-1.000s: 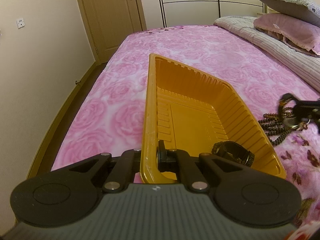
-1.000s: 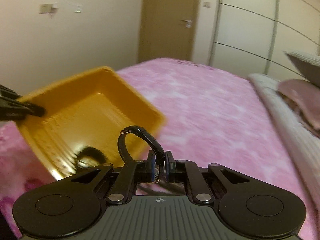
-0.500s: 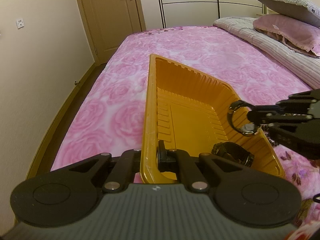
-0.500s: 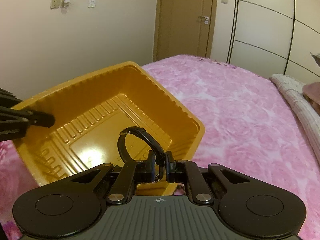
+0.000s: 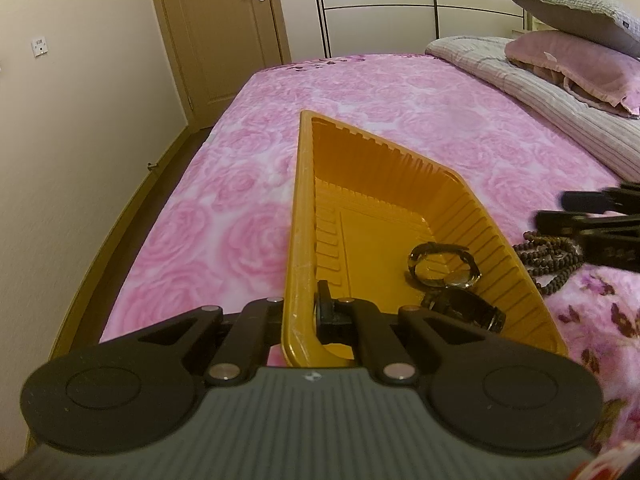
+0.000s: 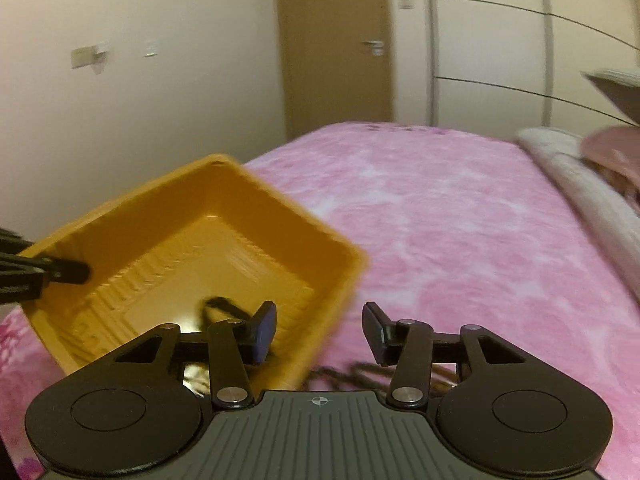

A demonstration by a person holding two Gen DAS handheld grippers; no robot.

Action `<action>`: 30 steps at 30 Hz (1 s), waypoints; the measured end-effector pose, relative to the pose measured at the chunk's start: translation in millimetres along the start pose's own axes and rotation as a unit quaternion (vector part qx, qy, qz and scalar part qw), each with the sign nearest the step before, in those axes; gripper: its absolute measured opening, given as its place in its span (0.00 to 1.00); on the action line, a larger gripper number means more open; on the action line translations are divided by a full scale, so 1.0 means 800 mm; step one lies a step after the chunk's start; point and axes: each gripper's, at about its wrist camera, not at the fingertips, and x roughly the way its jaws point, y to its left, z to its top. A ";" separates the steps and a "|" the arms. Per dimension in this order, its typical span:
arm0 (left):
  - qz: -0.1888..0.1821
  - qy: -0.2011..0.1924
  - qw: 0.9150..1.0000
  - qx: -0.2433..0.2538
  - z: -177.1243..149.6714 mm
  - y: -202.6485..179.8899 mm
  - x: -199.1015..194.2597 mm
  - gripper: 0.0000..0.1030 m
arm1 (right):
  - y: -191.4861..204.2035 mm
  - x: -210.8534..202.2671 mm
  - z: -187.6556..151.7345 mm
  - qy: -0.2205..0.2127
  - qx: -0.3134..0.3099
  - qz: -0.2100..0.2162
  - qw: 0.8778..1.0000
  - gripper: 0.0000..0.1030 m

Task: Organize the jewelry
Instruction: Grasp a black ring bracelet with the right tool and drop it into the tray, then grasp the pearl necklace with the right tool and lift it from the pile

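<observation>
Left wrist view: the left gripper (image 5: 306, 312) is clenched on the near rim of the orange tray (image 5: 304, 216), one finger outside the wall and one inside. The tray rests on the pink rose-print bedspread (image 5: 224, 216) and stretches away ahead of these tongs. Inside it, just right of the inner finger, lie two pieces: a dark watch (image 5: 466, 310) against the near right wall and a thin-strapped watch (image 5: 444, 266) touching it just beyond. Outside the tray's right wall, a string of dark beads (image 5: 548, 254) lies on the bedspread, beneath the right gripper (image 5: 560, 212), which enters from the right edge.

Right wrist view, blurred: the right gripper (image 6: 318, 328) is released, fingers spread wide and holding nothing. The tray (image 6: 256, 188) sits ahead and left of it; the beads (image 6: 340, 372) show faintly below the fingers.
</observation>
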 end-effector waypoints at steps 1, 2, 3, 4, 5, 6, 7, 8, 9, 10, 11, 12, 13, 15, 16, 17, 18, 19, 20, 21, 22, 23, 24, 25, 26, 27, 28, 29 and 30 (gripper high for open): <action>0.000 0.000 1.000 -0.001 0.000 0.000 0.000 0.04 | -0.009 -0.007 -0.006 0.002 0.007 -0.014 1.000 0.47; -0.001 0.000 1.000 -0.001 0.000 0.000 0.000 0.04 | -0.018 -0.014 -0.014 0.007 0.012 -0.030 0.999 0.47; -0.001 0.000 1.000 -0.001 0.000 -0.001 0.000 0.04 | -0.027 -0.018 -0.023 0.016 0.013 -0.045 0.999 0.47; 0.000 0.000 1.000 -0.001 -0.001 0.000 0.000 0.04 | -0.036 -0.023 -0.033 0.024 0.012 -0.061 0.998 0.46; 0.000 0.000 1.000 -0.001 -0.001 0.000 0.000 0.04 | -0.044 -0.028 -0.043 0.030 0.012 -0.076 0.997 0.46; 0.000 0.000 1.000 -0.001 -0.001 0.000 0.000 0.04 | -0.053 -0.033 -0.053 0.038 0.012 -0.089 0.995 0.46; 0.000 0.000 1.000 -0.001 -0.001 0.000 0.000 0.04 | -0.061 -0.036 -0.062 0.046 0.014 -0.100 0.994 0.46; -0.001 0.000 1.000 -0.001 -0.001 0.000 0.000 0.04 | -0.070 -0.039 -0.070 0.055 0.017 -0.111 0.992 0.46; 0.000 0.000 1.000 -0.001 -0.001 0.000 0.000 0.04 | -0.075 -0.043 -0.078 0.059 0.021 -0.118 0.991 0.46; 0.000 0.001 1.000 -0.001 -0.002 0.001 0.000 0.03 | -0.082 -0.046 -0.083 0.062 0.026 -0.125 0.990 0.46; 0.000 0.001 1.000 -0.002 -0.002 0.001 0.000 0.03 | -0.089 -0.048 -0.088 0.064 0.031 -0.131 0.989 0.46; 0.001 0.002 1.000 -0.002 -0.002 0.001 0.000 0.03 | -0.093 -0.049 -0.092 0.067 0.034 -0.137 0.988 0.46; 0.001 0.002 1.000 -0.002 -0.002 0.002 0.001 0.03 | -0.097 -0.049 -0.095 0.068 0.036 -0.142 0.987 0.46; 0.001 0.003 1.000 0.000 -0.002 0.003 0.001 0.03 | -0.108 -0.052 -0.099 0.068 0.042 -0.151 0.985 0.46; 0.002 0.003 1.000 0.000 -0.002 0.003 0.001 0.03 | -0.112 -0.051 -0.096 0.067 0.045 -0.156 0.985 0.46; 0.002 0.002 1.000 0.000 -0.002 0.003 0.001 0.03 | -0.117 -0.051 -0.095 0.064 0.049 -0.159 0.984 0.46; 0.002 0.002 1.000 0.000 -0.002 0.003 0.002 0.03 | -0.122 -0.051 -0.093 0.060 0.052 -0.161 0.984 0.46; 0.002 0.003 1.000 -0.001 -0.003 0.003 0.002 0.03 | -0.126 -0.050 -0.091 0.057 0.052 -0.164 0.983 0.46; 0.002 0.003 1.000 -0.001 -0.003 0.003 0.001 0.03 | -0.129 -0.048 -0.088 0.054 0.050 -0.167 0.983 0.46; 0.002 0.003 1.000 -0.001 -0.002 0.003 0.001 0.03 | -0.132 -0.048 -0.086 0.051 0.049 -0.170 0.983 0.46; 0.002 0.003 1.000 0.000 -0.002 0.003 0.002 0.03 | -0.135 -0.046 -0.084 0.048 0.047 -0.171 0.983 0.45; 0.001 0.003 1.000 0.000 -0.002 0.004 0.002 0.03 | -0.139 -0.043 -0.081 0.046 0.045 -0.171 0.983 0.43; 0.002 0.003 1.000 0.000 -0.002 0.005 0.002 0.03 | -0.141 -0.037 -0.077 0.045 0.043 -0.172 0.983 0.38; 0.002 0.004 1.000 0.000 -0.002 0.005 0.003 0.03 | -0.144 -0.033 -0.074 0.046 0.039 -0.172 0.983 0.34; 0.002 0.004 1.000 0.000 -0.002 0.005 0.003 0.03 | -0.147 -0.028 -0.071 0.047 0.035 -0.172 0.983 0.31; 0.002 0.004 1.000 0.000 -0.002 0.005 0.003 0.03 | -0.150 -0.024 -0.069 0.048 0.033 -0.172 0.983 0.28; 0.003 0.004 1.000 0.000 -0.002 0.005 0.003 0.03 | -0.153 -0.020 -0.067 0.049 0.032 -0.170 0.984 0.26; 0.003 0.004 1.000 0.000 -0.002 0.005 0.003 0.03 | -0.155 -0.016 -0.066 0.052 0.030 -0.168 0.984 0.25; 0.003 0.004 1.000 0.000 -0.002 0.006 0.004 0.03 | -0.158 -0.011 -0.064 0.058 0.028 -0.163 0.984 0.25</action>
